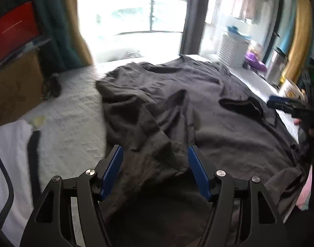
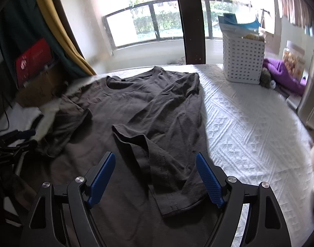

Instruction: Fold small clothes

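Note:
A dark grey T-shirt [image 2: 140, 103] lies spread on a white textured cloth [image 2: 249, 123], collar toward the window. Its right side and sleeve are folded over the body. My right gripper [image 2: 155, 160] is open, its blue pads either side of the folded sleeve, just above it. In the left wrist view the same shirt [image 1: 198, 103] lies rumpled; my left gripper [image 1: 154, 154] is open over a raised fold at the shirt's left edge. The right gripper [image 1: 288, 106] shows at the far right, the left gripper [image 2: 21, 140] at the far left.
A white perforated basket [image 2: 243, 59] stands at the back right beside a purple cloth [image 2: 284, 74]. A white garment with dark trim [image 1: 10, 156] lies at the left. A cardboard box [image 1: 14, 88] and red item [image 1: 14, 24] stand left. Window behind.

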Tool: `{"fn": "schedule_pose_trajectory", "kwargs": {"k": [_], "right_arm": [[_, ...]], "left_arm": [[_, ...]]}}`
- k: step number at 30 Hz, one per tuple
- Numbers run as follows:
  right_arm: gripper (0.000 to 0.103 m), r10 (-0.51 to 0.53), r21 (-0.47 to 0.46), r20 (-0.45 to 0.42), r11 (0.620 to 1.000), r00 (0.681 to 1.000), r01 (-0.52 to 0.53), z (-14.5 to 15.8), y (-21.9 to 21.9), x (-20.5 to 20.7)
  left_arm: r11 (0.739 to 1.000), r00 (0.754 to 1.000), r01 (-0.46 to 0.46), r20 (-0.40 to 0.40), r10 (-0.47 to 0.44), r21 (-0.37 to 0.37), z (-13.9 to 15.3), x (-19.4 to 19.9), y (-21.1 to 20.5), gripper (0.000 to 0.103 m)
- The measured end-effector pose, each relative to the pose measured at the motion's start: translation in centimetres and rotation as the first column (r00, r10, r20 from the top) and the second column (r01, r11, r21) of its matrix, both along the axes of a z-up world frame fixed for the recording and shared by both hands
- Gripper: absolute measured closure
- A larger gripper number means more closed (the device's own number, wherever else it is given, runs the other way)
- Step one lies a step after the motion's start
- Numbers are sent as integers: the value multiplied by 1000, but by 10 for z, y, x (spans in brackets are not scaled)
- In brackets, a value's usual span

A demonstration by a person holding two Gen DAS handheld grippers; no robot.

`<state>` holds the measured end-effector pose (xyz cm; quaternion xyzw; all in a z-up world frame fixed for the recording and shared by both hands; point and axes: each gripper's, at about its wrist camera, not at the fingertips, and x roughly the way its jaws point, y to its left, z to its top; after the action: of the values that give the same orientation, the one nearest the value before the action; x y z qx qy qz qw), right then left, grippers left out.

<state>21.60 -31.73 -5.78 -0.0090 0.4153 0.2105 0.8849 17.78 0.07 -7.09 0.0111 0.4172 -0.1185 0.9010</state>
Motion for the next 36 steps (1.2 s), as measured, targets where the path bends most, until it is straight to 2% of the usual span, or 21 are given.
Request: {"fn": "schedule_pose_trajectory", "kwargs": {"k": [1, 2, 4, 5, 6, 8, 9, 13, 14, 16, 19, 22, 24, 25, 27, 29, 32, 34, 36], "right_arm": [[21, -1, -39, 12, 999, 1000, 1, -2, 3, -1], [21, 5, -59, 11, 998, 1000, -4, -4, 6, -1], [21, 23, -67, 5, 997, 1000, -23, -8, 9, -3], [23, 36, -71, 5, 997, 999, -36, -10, 11, -4], [31, 52, -79, 4, 996, 999, -51, -11, 13, -5], [46, 71, -97, 1, 993, 998, -70, -14, 18, -6], [56, 74, -103, 2, 992, 997, -74, -15, 19, -6], [69, 93, -116, 9, 989, 996, -91, -16, 25, -4], [77, 103, -118, 13, 988, 995, -100, -16, 26, -4], [78, 110, -122, 14, 987, 994, -108, -17, 30, -3], [78, 148, -125, -15, 981, 989, -149, -23, 37, -1], [78, 201, -145, -48, 968, 978, -206, -31, 47, -8], [78, 214, -127, -56, 967, 975, -220, -30, 49, -13], [78, 211, -114, -51, 970, 976, -216, -28, 47, -14], [78, 188, -80, -42, 978, 981, -191, -19, 40, -14], [78, 153, -56, -25, 986, 988, -154, -8, 30, -9], [78, 131, -38, 1, 991, 991, -131, 5, 20, -1], [70, 123, -39, 13, 992, 992, -122, 10, 19, 6], [33, 108, -54, 23, 993, 994, -107, 12, 18, 17]], "left_arm": [[1000, 1000, 29, -3, -29, -1, -4, 0, -4, 44], [998, 998, 63, -15, -63, -2, -10, 1, -10, 62], [996, 996, 85, -43, -84, 10, -18, 2, -17, 81], [996, 995, 93, -45, -92, 9, -20, 1, -19, 87], [995, 994, 100, -44, -99, 5, -20, -1, -21, 93], [994, 993, 114, -42, -113, 3, -19, -5, -23, 94], [993, 992, 121, -31, -121, 10, -17, -9, -25, 95], [988, 988, 156, -2, -156, 9, -5, -20, -30, 95], [984, 984, 176, 0, -176, 8, -3, -23, -32, 95], [974, 974, 225, -20, -225, 3, -5, -27, -37, 95], [964, 959, 267, -98, -267, -18, -19, -27, -45, 95], [964, 954, 263, -143, -265, -33, -24, -27, -45, 95], [968, 956, 243, -156, -249, -61, -20, -24, -39, 93], [971, 959, 228, -158, -235, -67, -17, -23, -34, 90], [980, 971, 191, -140, -196, -51, -9, -21, -23, 57], [987, 982, 154, -107, -159, -52, 2, -17, -7, 51], [992, 991, 111, -70, -115, -53, 13, -4, 15, 50], [996, 995, 83, -57, -85, -26, 14, 11, 26, 50], [998, 997, 56, -57, -56, -6, 13, 25, 32, 50]]}}
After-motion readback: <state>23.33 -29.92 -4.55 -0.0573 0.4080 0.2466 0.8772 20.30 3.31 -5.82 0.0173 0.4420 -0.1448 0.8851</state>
